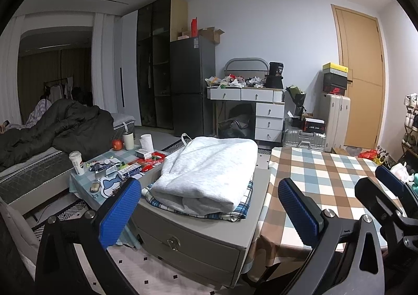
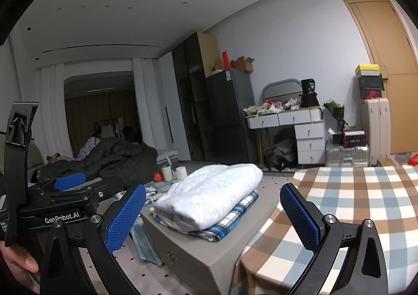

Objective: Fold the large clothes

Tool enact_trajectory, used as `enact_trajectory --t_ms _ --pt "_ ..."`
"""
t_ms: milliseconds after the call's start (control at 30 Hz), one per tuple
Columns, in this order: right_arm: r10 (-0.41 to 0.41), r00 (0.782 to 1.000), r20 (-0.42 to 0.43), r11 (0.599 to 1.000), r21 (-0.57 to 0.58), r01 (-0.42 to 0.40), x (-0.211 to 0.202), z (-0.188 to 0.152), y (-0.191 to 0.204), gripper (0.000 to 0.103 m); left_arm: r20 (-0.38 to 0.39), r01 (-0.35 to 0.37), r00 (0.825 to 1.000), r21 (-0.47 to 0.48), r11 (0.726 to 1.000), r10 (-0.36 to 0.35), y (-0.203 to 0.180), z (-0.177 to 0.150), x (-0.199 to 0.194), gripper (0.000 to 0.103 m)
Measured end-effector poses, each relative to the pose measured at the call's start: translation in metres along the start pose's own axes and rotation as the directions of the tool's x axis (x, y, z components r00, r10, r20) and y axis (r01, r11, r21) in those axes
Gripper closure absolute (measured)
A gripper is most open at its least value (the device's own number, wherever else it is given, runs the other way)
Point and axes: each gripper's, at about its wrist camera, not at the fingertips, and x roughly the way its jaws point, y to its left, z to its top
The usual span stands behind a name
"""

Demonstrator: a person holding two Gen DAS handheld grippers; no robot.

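Observation:
A folded light grey garment [image 1: 209, 172] lies on top of a folded blue plaid garment [image 1: 235, 211] on a grey drawer cabinet [image 1: 193, 237]. The same stack shows in the right wrist view: grey garment [image 2: 214, 193], plaid garment [image 2: 230, 219], cabinet [image 2: 198, 253]. My left gripper [image 1: 209, 211] is open and empty, held above the near edge of the stack. My right gripper [image 2: 211, 216] is open and empty, also in front of the stack. The right gripper shows at the right edge of the left wrist view [image 1: 386, 190]; the left gripper shows at the left of the right wrist view [image 2: 70, 182].
A table with a brown, blue and white checked cloth [image 1: 326, 185] stands right of the cabinet. A low cluttered table [image 1: 115, 164] with cups and boxes is at the left, beside a bed with a dark duvet [image 1: 57, 128]. Desk, fridge and suitcases stand along the far wall.

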Motion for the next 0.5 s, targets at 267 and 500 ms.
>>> enact_trajectory --t_ms 267,500 --pt "0.002 1.000 0.009 1.000 -0.012 -0.002 -0.0014 -0.0008 0.0050 0.000 0.001 -0.003 1.000 0.000 1.000 0.003 -0.0008 0.0004 -0.0004 0.001" --pt "0.003 1.000 0.009 1.000 -0.017 -0.003 -0.0004 -0.0027 0.0079 0.000 -0.006 0.002 1.000 0.006 1.000 -0.002 -0.0032 -0.0003 -0.0006 0.001"
